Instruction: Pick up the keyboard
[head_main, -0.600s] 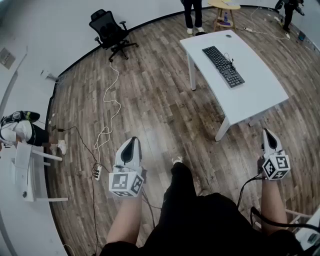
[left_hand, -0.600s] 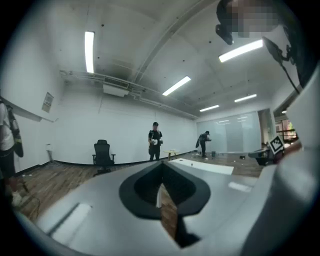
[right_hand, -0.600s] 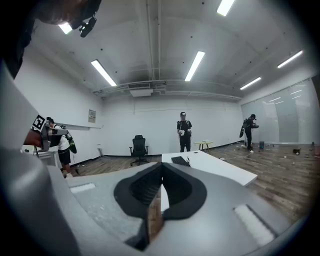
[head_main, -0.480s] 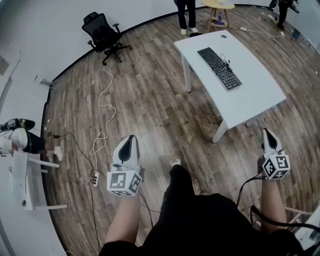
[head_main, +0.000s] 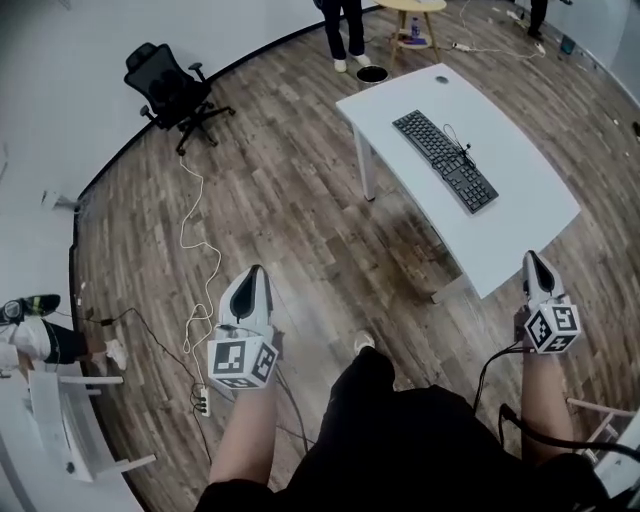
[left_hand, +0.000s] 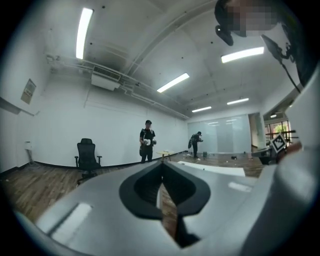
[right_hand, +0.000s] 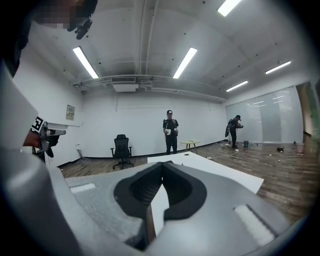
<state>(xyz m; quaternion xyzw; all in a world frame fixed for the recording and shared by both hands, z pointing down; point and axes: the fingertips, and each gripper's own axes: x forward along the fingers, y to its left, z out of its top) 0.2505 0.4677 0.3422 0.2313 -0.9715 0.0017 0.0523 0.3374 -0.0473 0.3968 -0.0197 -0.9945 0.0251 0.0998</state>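
Flat black keyboard (head_main: 445, 161) lies on smooth white rectangular table (head_main: 520, 215); wood-plank floor (head_main: 300, 210) below. Jaws of left gripper (head_main: 255, 278) and right gripper (head_main: 531, 264) pressed together, empty, well apart from keyboard.

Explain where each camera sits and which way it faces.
Head view: on the person's head, looking steeply down at the white table and keyboard; forearms, legs, left gripper and right gripper show.
Left gripper view: on the left gripper, facing across the room; its shut jaws show.
Right gripper view: on the right gripper, facing the table; its shut jaws show.
Both gripper views share the office chair and a standing person.
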